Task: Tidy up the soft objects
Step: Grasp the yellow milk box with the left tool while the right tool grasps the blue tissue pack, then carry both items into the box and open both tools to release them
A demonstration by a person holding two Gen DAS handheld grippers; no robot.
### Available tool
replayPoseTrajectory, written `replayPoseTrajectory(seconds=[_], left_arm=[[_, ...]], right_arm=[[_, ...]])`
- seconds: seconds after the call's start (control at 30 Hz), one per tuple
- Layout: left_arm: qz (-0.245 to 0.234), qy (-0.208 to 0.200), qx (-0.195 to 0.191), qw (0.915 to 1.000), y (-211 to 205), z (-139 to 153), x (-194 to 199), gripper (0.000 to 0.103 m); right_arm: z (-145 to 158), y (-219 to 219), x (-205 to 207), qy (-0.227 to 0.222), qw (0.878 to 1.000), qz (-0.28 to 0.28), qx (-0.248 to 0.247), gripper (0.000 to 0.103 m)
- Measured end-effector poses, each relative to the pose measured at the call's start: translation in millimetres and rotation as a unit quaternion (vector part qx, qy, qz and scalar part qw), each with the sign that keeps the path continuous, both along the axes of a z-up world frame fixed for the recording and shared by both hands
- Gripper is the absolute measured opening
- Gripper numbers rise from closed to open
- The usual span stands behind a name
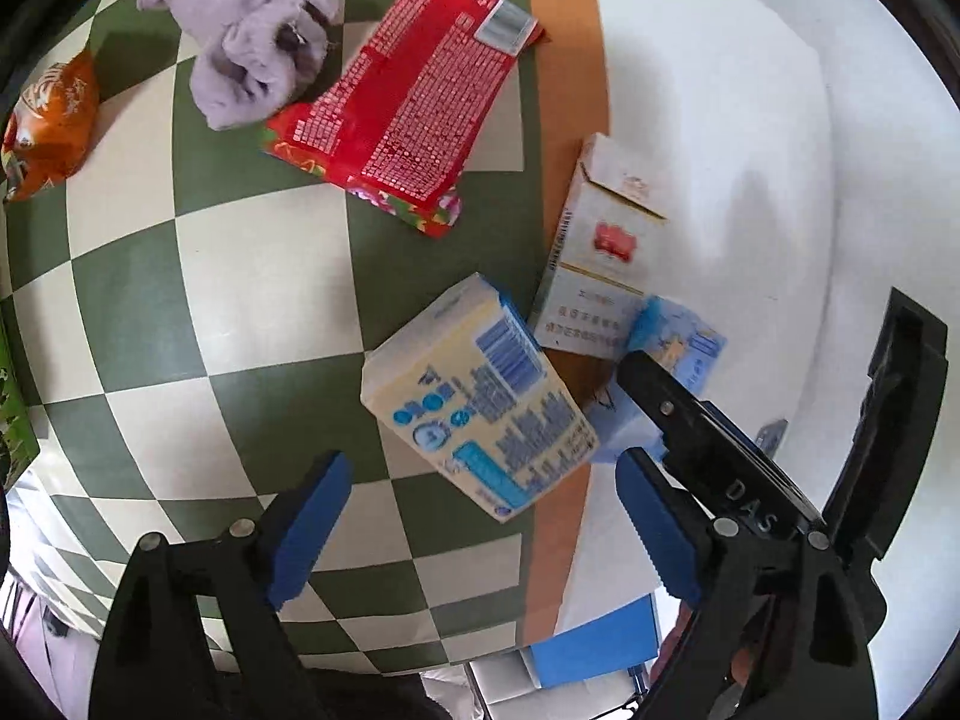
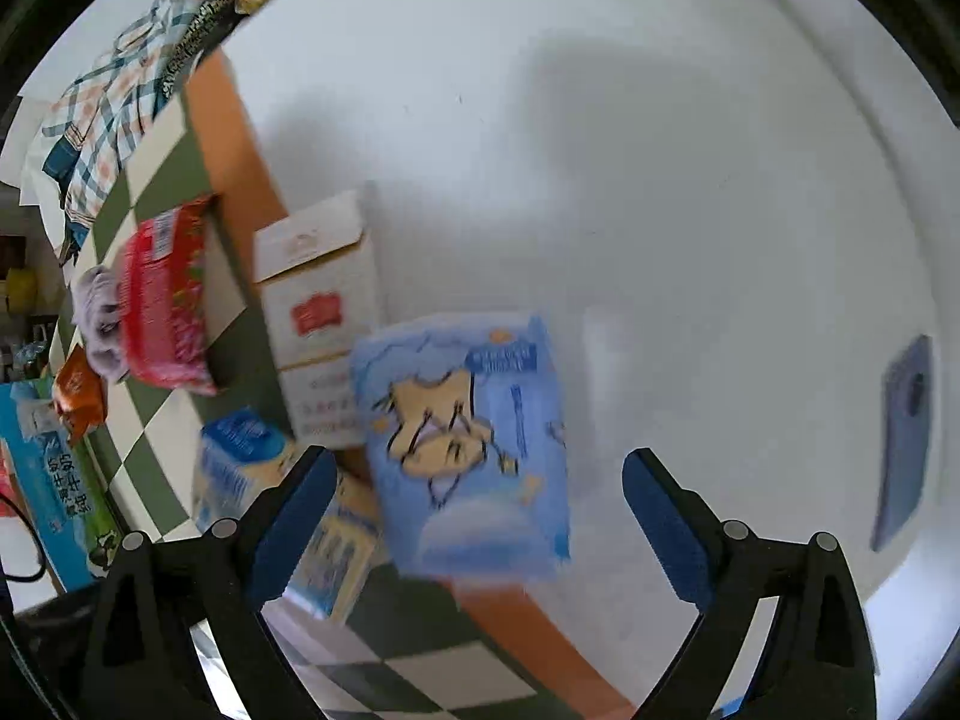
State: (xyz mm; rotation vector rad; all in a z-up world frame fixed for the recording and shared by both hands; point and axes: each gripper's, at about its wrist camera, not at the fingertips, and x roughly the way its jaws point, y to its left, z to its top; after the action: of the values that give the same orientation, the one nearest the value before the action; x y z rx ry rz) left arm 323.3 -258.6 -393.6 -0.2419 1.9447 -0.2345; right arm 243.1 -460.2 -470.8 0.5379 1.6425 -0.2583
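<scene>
My left gripper (image 1: 483, 525) is open above the checkered table, just short of a cream and blue tissue pack (image 1: 477, 393) that lies between its blue pads (image 1: 312, 531). My right gripper (image 2: 474, 519) is open, with a light blue cartoon tissue pack (image 2: 465, 441) leaning upright between its fingers by the white wall; the frames do not show whether the pads touch it. That pack (image 1: 678, 342) and the right gripper's black finger (image 1: 678, 402) show in the left view. A white carton with a red logo (image 1: 606, 252) (image 2: 321, 312) stands beside it. The cream pack (image 2: 240, 462) shows lower left.
On the green-and-white checkered cloth (image 1: 240, 276) lie a red snack bag (image 1: 408, 102), a lilac plush cloth (image 1: 252, 30) and an orange packet (image 1: 51, 120). A plaid shirt (image 2: 108, 114) lies at the far end. An orange table edge (image 1: 564, 60) meets the white wall (image 2: 690, 180).
</scene>
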Motion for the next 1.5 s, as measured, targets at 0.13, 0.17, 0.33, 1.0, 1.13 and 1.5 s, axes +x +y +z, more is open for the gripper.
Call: replayPoseTrajectory(seconds=[0.13, 0.17, 0.33, 1.0, 1.13, 1.5], left_arm=[[0.005, 0.016, 0.009, 0.9998, -6, -10, -1, 0.089], [0.011, 0.020, 0.010, 0.9997, -7, -12, -2, 0.089], [0.021, 0.039, 0.011, 0.9990, -22, -26, -1, 0.090], [-0.102, -0.059, 0.092, 0.9888, -8, -43, -57, 0.061], [-0.100, -0.063, 0.087, 0.9892, -5, -42, -63, 0.060], [-0.098, -0.129, 0.044, 0.9858, 34, 19, -78, 0.060]], right_arm=[[-23, -3, -1, 0.011, 1.000, -0.004, 0.017, 0.091], [-27, -6, -5, 0.020, 1.000, -0.002, 0.014, 0.083], [-25, -24, -31, 0.039, 0.999, 0.007, -0.011, 0.076], [-29, 5, -69, 0.047, 0.998, 0.008, -0.027, 0.062], [-28, 13, -68, 0.054, 0.997, 0.018, -0.046, 0.060], [11, 70, -71, 0.026, 0.997, 0.043, -0.052, 0.045]])
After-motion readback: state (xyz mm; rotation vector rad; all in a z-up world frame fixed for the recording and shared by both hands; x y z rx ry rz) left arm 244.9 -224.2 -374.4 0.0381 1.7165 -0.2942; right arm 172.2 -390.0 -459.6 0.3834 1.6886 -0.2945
